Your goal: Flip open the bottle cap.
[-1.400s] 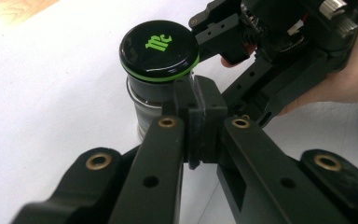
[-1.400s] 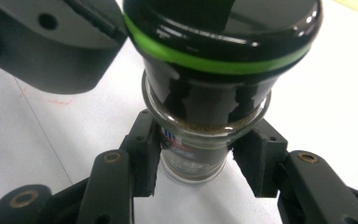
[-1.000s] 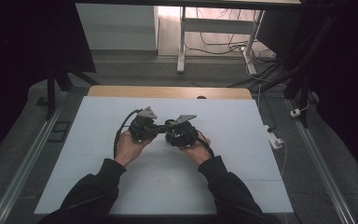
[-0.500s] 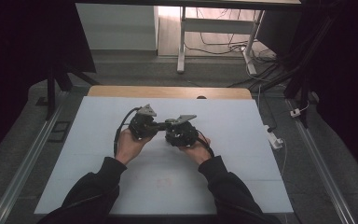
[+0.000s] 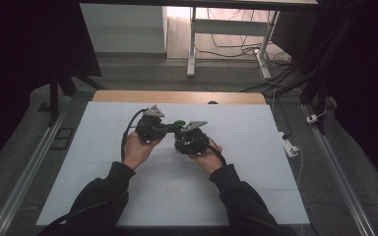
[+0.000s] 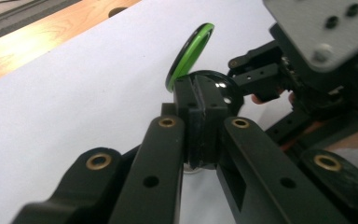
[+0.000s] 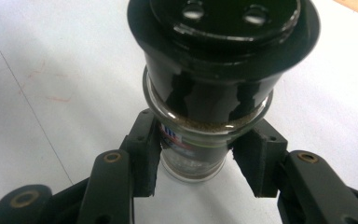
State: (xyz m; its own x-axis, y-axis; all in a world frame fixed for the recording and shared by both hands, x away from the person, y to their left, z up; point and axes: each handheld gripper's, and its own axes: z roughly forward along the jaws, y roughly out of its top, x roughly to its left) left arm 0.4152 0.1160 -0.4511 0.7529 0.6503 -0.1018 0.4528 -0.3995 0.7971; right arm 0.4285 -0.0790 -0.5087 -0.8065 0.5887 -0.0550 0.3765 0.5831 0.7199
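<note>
A glass spice jar (image 7: 192,161) with a black shaker cap (image 7: 223,51) is clamped between the pads of my right gripper (image 7: 200,140), just below the cap. Its green flip lid (image 6: 189,49) stands open. My left gripper (image 6: 199,86) has its pads pressed together right against the cap's rim (image 6: 223,91), beside the base of the lid. In the high view the left gripper (image 5: 169,129) and the right gripper (image 5: 181,135) meet nose to nose above the middle of the table, with the green lid (image 5: 178,123) between them.
A white board (image 5: 236,187) covers the table, with a strip of bare wood (image 5: 177,97) along its far edge. A white power strip (image 5: 290,146) lies off the right side. Metal rails (image 5: 27,172) run along both sides.
</note>
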